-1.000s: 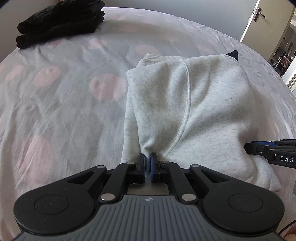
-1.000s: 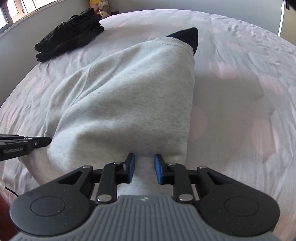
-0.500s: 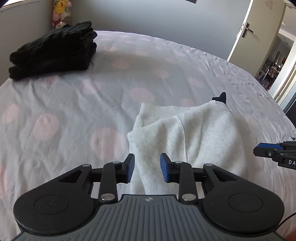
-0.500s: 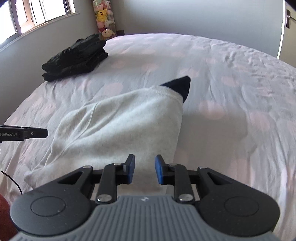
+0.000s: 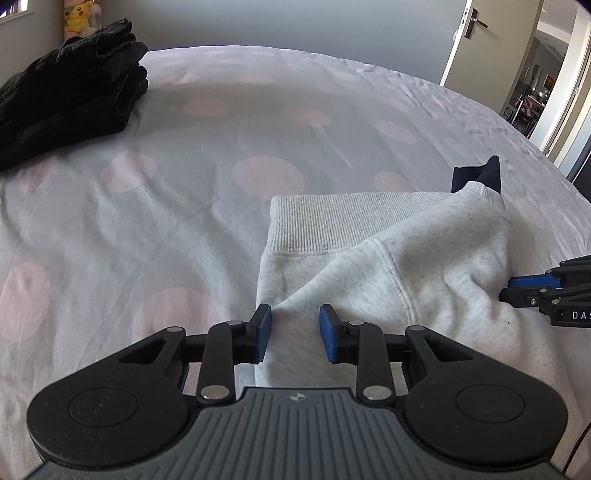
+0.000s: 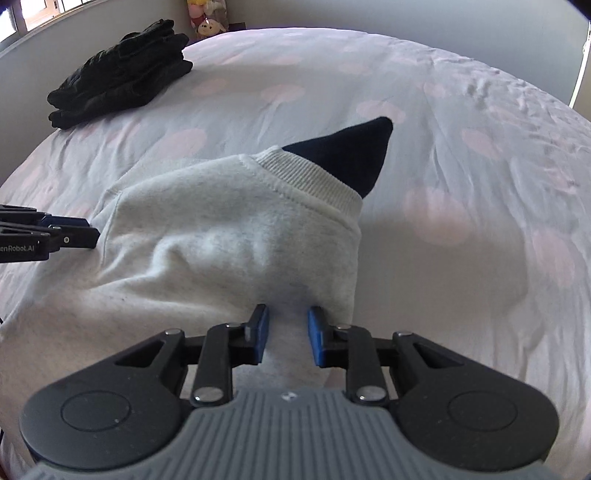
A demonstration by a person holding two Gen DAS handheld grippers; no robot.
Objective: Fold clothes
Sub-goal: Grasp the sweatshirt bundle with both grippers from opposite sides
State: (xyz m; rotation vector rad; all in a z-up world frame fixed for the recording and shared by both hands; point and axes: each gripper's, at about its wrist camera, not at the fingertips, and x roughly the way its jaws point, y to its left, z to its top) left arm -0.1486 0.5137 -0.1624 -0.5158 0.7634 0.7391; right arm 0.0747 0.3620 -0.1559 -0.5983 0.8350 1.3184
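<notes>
A light grey sweatshirt [image 5: 424, 266] lies folded on the bed, its ribbed hem [image 5: 314, 225] toward the far side. A dark navy piece [image 6: 351, 151] pokes out past its ribbed edge. My left gripper [image 5: 295, 323] is open at the sweatshirt's near left corner; cloth lies between the pads, which stand apart from it. My right gripper [image 6: 287, 325] is shut on a thick fold at the sweatshirt's [image 6: 221, 240] near right side, and the cloth rises up to it. Each gripper's fingers reach into the other view's edge.
The bed sheet [image 5: 166, 221] is pale with pink dots. A pile of folded black clothes [image 5: 66, 96] sits at the far left corner [image 6: 122, 74], plush toys [image 6: 207, 18] behind it. An open door [image 5: 480, 37] stands at the far right.
My left gripper has opened and let go of the fold it pinched. Both views have pulled back from the sweatshirt, which now lies lower on the bed.
</notes>
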